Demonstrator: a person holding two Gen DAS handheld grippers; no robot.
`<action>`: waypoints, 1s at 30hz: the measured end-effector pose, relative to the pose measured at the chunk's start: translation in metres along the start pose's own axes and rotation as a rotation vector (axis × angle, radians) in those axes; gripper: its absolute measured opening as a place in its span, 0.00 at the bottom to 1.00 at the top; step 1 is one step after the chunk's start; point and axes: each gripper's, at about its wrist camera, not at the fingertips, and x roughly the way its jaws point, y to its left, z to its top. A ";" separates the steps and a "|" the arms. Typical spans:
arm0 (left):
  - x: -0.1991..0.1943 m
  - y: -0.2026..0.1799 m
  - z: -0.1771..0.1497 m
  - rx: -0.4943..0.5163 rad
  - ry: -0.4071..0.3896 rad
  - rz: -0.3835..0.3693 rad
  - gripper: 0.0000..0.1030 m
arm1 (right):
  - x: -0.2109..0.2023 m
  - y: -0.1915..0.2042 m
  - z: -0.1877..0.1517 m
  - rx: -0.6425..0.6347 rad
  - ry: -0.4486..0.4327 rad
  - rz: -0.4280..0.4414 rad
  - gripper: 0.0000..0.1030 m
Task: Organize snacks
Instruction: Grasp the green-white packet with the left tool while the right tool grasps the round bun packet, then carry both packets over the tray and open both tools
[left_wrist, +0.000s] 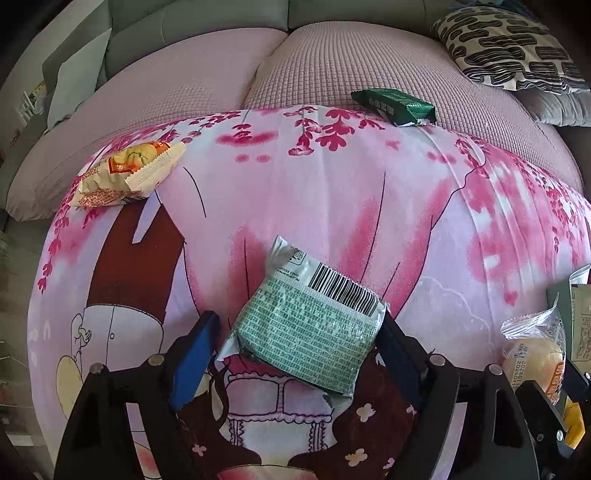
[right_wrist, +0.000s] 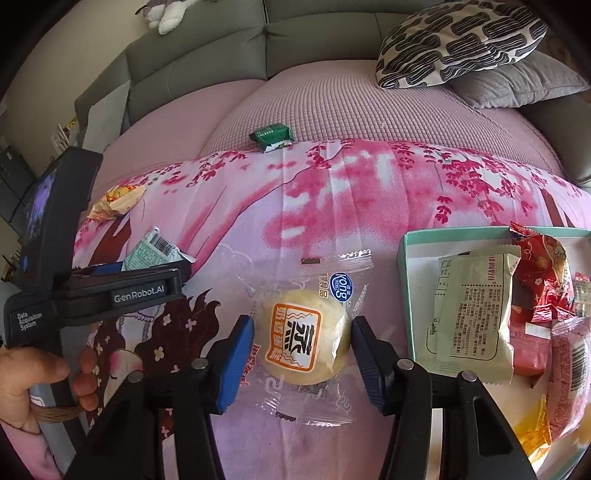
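A silver-green snack packet (left_wrist: 306, 325), barcode side up, lies on the pink printed cloth between the fingers of my left gripper (left_wrist: 297, 321). The right pad is at the packet's corner and the left pad stands a little clear of it, so the gripper is open. A round yellow pastry in a clear wrapper (right_wrist: 304, 339) sits between the blue pads of my right gripper (right_wrist: 302, 321), which press on the wrapper from both sides. The same pastry (left_wrist: 532, 354) shows at the right edge of the left wrist view.
A teal box (right_wrist: 402, 280) at the right holds several wrapped snacks. A yellow-orange packet (left_wrist: 125, 173) lies at the cloth's far left and a green packet (left_wrist: 395, 105) on the pink sofa cushion behind. A patterned pillow (right_wrist: 458, 40) rests at back right. A person's hand (right_wrist: 33, 373) grips the left tool.
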 end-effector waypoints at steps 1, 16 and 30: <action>-0.001 -0.001 0.000 0.004 -0.004 -0.006 0.74 | 0.000 0.000 0.000 -0.001 0.000 0.000 0.53; -0.052 -0.009 -0.021 -0.084 -0.086 -0.078 0.62 | -0.048 -0.016 -0.010 0.036 -0.051 0.059 0.44; -0.129 -0.129 -0.033 0.102 -0.189 -0.222 0.62 | -0.130 -0.133 -0.022 0.266 -0.210 -0.068 0.44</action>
